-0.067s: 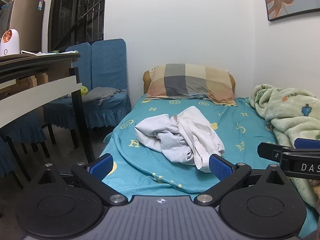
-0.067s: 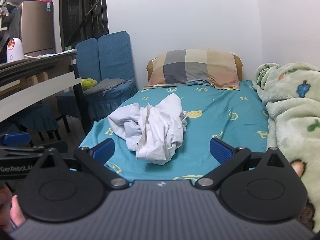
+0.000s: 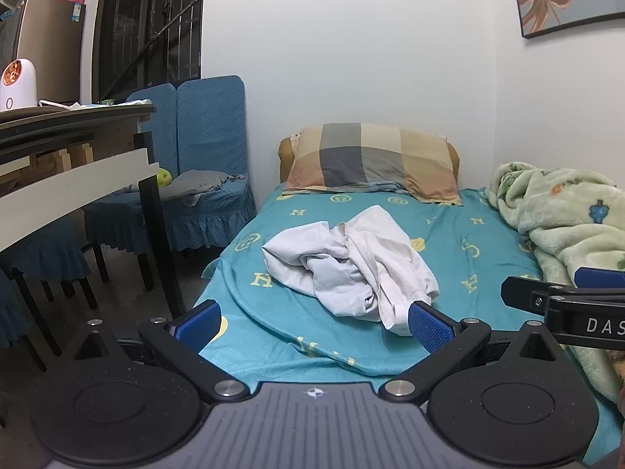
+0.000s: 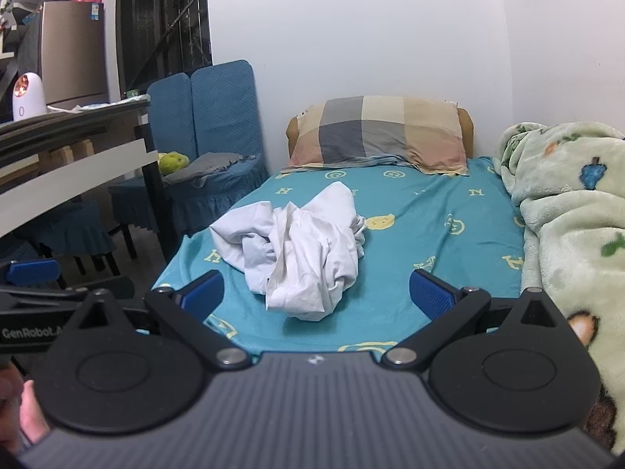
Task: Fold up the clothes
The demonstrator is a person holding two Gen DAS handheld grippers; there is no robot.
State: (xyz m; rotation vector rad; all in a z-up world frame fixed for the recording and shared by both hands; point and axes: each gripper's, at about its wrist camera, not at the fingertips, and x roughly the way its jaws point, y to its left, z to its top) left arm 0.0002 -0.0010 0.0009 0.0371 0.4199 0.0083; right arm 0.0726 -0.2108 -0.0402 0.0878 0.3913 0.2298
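Observation:
A crumpled white garment (image 3: pixel 351 265) (image 4: pixel 300 250) lies in a heap on the teal bed sheet (image 3: pixel 468 242) (image 4: pixel 429 226), near the bed's left side. My left gripper (image 3: pixel 312 324) hangs over the near end of the bed, open, with nothing between its blue pads; its right pad stands just in front of the garment's near hem. My right gripper (image 4: pixel 316 293) is open too, short of the heap, nothing between its pads. Each gripper shows at the edge of the other's view: the right one (image 3: pixel 562 297) and the left one (image 4: pixel 43 285).
A checked pillow (image 3: pixel 371 160) lies at the bed's head against the wall. A pale green blanket (image 3: pixel 566 219) is piled along the right side. Left of the bed stand blue-covered chairs (image 3: pixel 211 179) and a table (image 3: pixel 74 172). A hand (image 4: pixel 15 410) shows at the lower left.

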